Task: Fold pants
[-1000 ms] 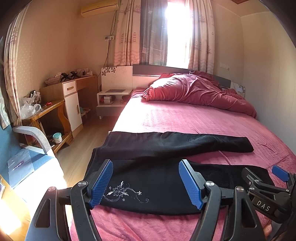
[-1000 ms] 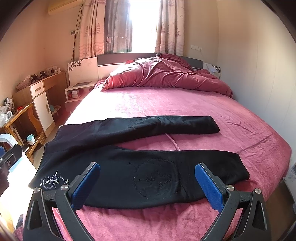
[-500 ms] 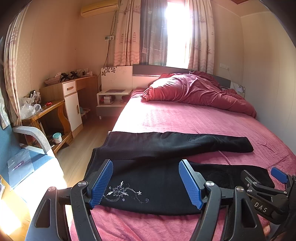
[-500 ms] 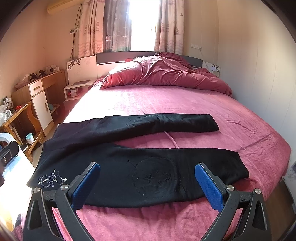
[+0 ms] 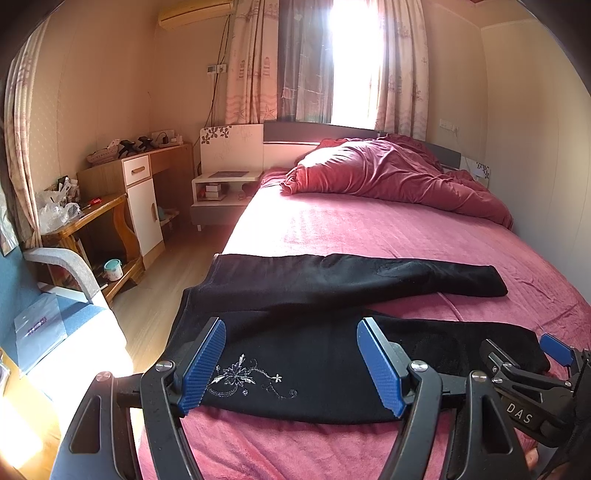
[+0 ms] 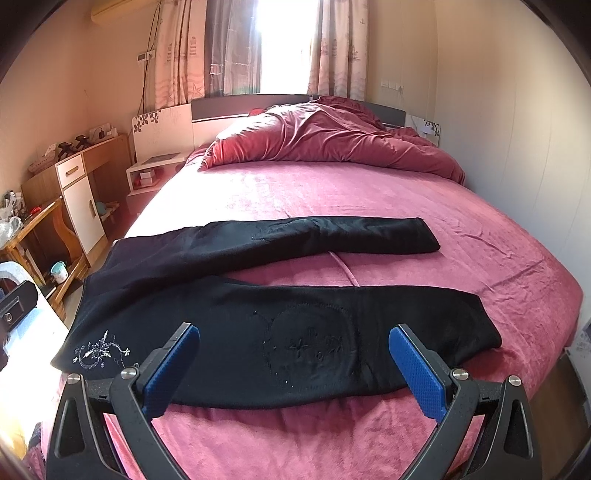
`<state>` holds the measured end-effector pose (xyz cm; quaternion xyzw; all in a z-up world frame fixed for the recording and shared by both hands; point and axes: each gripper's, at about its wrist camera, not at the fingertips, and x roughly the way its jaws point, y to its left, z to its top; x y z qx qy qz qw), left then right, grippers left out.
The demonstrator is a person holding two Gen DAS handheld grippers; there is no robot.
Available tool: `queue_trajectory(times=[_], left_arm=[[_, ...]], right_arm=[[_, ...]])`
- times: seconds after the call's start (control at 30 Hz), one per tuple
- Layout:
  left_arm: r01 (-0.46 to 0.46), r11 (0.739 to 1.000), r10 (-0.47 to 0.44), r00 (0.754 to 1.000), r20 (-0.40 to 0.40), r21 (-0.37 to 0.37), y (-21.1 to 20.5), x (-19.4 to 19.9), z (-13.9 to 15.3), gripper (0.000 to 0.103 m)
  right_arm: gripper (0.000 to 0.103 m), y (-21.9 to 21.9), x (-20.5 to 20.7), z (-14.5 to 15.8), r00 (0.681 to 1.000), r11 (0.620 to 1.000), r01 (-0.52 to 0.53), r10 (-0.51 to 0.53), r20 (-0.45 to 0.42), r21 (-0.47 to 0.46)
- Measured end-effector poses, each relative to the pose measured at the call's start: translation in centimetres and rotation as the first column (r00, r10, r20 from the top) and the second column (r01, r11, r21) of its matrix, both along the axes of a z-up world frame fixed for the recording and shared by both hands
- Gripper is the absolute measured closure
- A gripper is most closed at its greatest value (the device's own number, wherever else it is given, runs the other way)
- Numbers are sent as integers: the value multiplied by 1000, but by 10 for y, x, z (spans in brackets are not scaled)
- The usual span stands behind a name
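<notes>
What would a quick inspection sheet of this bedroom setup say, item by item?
Surface: bed with pink sheet, mostly flat, a few creases.
Job's things: black pants spread flat, legs apart in a V, waist at the bed's left edge, not yet folded.
Clutter: rumpled red duvet heaped at the headboard, apart from the pants.
Grippers: left gripper and right gripper both open, holding nothing, above the near leg.
Cables: wires hang down the wall beside the curtain.
Surroundings: nightstand, wooden desk, curtained window, wall air conditioner.
</notes>
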<state>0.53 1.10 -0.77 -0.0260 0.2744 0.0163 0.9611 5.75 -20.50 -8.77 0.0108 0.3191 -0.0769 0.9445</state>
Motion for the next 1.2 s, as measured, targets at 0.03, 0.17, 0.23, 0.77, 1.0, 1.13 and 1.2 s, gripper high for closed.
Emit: queue_trajectory(times=[0.03, 0.17, 0.23, 0.77, 1.0, 1.13, 1.2], left_arm=[[1, 1000, -1, 1000, -6, -1, 0, 1, -1, 27], [42, 998, -44, 998, -50, -50, 3, 8, -10, 27], [92, 988, -103, 992, -78, -126, 10, 14, -18, 27], [-142, 864, -1, 959, -283, -482, 124, 84, -87, 3], [-285, 825, 79, 913, -399, -488, 176, 78, -129, 2], [-342, 821, 96, 872, -481, -457, 189, 64, -155, 5], [-378, 805, 111, 852, -511, -457, 195, 58, -167, 15]], right_arm=[[0, -1, 1, -1, 1000, 1000, 0, 0, -4, 6], [0, -11, 6, -13, 999, 997, -7, 10, -32, 82], [0, -20, 9, -22, 998, 992, -3, 11, -59, 129], [0, -222, -4, -122, 920, 730, 384, -248, -304, 565], [26, -302, 3, -151, 844, 604, 537, -387, -372, 589], [44, -322, 22, -162, 828, 586, 561, -392, -401, 585], [49, -329, 31, -167, 819, 588, 573, -401, -410, 571]])
